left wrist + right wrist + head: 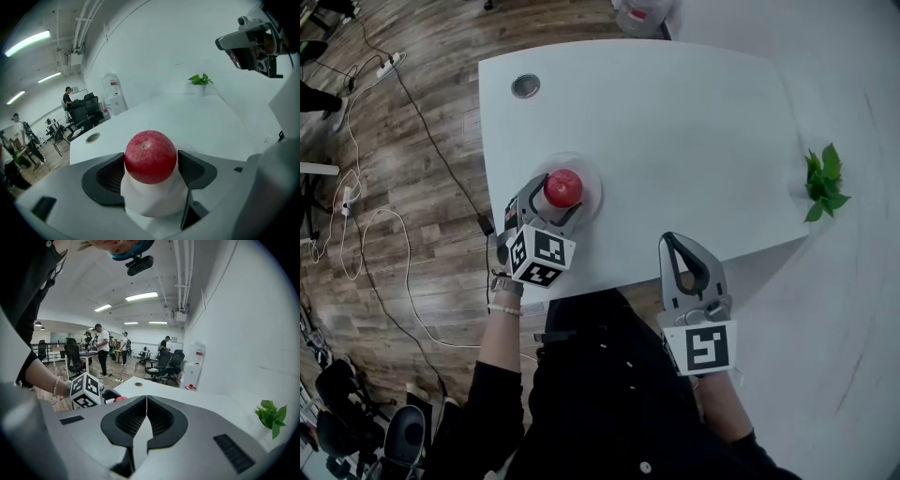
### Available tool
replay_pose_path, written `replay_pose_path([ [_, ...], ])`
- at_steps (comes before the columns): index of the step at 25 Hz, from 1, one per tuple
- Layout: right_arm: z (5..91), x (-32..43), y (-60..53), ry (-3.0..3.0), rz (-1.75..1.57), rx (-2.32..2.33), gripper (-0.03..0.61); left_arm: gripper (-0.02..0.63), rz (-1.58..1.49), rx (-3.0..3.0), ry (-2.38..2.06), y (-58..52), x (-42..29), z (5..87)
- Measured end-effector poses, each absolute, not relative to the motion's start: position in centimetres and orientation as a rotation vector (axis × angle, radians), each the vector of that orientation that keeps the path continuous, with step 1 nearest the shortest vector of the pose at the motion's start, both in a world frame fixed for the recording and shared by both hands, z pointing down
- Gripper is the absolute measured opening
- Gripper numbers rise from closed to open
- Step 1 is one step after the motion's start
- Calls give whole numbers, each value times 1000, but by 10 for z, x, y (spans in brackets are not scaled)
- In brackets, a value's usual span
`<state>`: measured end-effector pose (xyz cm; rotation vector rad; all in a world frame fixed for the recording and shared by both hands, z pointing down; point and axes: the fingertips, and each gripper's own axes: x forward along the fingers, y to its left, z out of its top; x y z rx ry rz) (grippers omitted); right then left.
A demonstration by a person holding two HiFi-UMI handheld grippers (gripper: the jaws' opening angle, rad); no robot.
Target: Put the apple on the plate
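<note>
Toward the 8 o'clock edge of the white table (675, 122), the left gripper (561, 195) clasps the red apple (563, 186) between both pads, directly over the pale plate (593, 183). At 5 o'clock, the right gripper (668, 240) hovers by the near edge, jaws pressed together, holding nothing.

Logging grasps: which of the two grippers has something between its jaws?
The left gripper: its jaws hold the apple over the plate. The right gripper is shut on nothing.
</note>
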<state>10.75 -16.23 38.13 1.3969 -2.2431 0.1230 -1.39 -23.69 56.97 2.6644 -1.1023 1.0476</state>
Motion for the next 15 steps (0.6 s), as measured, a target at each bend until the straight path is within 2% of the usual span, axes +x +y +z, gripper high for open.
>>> replay_pose_path([
  [15,381,99,-158,-2277,108,1363,41,357,790,2606,-1215,-233,-24,536],
])
